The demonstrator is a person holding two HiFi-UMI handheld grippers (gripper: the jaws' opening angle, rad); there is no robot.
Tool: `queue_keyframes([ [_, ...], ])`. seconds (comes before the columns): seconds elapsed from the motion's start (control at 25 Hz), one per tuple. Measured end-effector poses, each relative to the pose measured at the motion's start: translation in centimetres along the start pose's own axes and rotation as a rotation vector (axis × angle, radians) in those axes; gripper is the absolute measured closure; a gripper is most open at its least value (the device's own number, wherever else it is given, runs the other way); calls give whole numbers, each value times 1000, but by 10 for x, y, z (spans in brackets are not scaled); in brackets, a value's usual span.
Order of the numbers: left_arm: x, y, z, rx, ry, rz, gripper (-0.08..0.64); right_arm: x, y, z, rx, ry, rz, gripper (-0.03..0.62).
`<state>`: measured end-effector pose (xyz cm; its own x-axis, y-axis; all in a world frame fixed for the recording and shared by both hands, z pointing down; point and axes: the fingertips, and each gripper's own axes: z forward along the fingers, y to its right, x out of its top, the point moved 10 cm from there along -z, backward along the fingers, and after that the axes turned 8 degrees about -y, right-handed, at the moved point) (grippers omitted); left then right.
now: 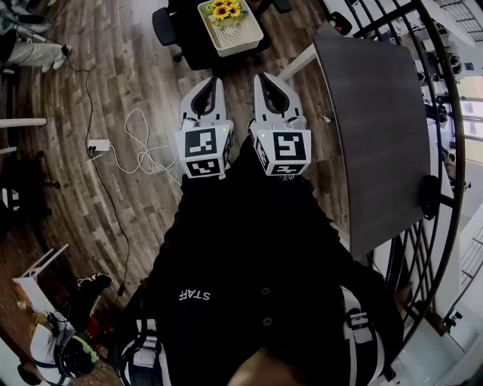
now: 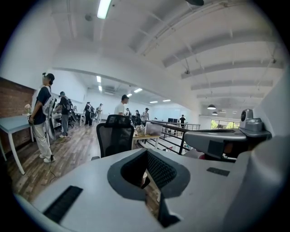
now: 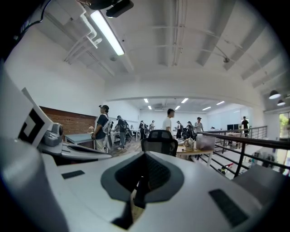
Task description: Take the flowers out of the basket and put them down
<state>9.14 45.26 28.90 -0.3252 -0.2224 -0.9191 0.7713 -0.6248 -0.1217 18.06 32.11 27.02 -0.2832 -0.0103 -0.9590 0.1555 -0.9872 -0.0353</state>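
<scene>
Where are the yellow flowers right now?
In the head view, the sunflowers sit in the white basket at the top middle, straight ahead of the left gripper and right gripper.

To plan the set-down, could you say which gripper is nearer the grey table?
Right. The right gripper is just left of the grey table; the left gripper is further left.

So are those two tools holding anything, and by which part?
Nothing. The left tool and the right tool are both shut and empty; the flowers sit in the basket ahead.
</scene>
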Motion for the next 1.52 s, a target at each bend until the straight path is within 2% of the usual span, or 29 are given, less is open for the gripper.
queue_keyframes([
  [0.16,1,-2,30,19,-21,0,563,-4,21,29,20,-11,12,578],
  [0.36,19,-17,90,95,-38,-11,563,8,63,89,53,-11,12,578],
  [0.52,48,-20,152,118,-24,-29,563,23,108,140,78,-22,2,578],
  [0.72,79,-14,242,126,-61,-51,563,42,171,202,104,-46,-10,578],
  [0.96,101,9,331,136,-85,-75,563,43,249,257,131,-92,11,578],
  [1.08,100,15,357,142,-115,-73,563,38,273,281,132,-118,26,578],
  [1.28,86,5,391,137,-136,-134,563,19,286,320,187,-198,30,578],
  [1.52,40,-16,419,181,-248,-163,563,-25,282,360,200,-316,63,578],
])
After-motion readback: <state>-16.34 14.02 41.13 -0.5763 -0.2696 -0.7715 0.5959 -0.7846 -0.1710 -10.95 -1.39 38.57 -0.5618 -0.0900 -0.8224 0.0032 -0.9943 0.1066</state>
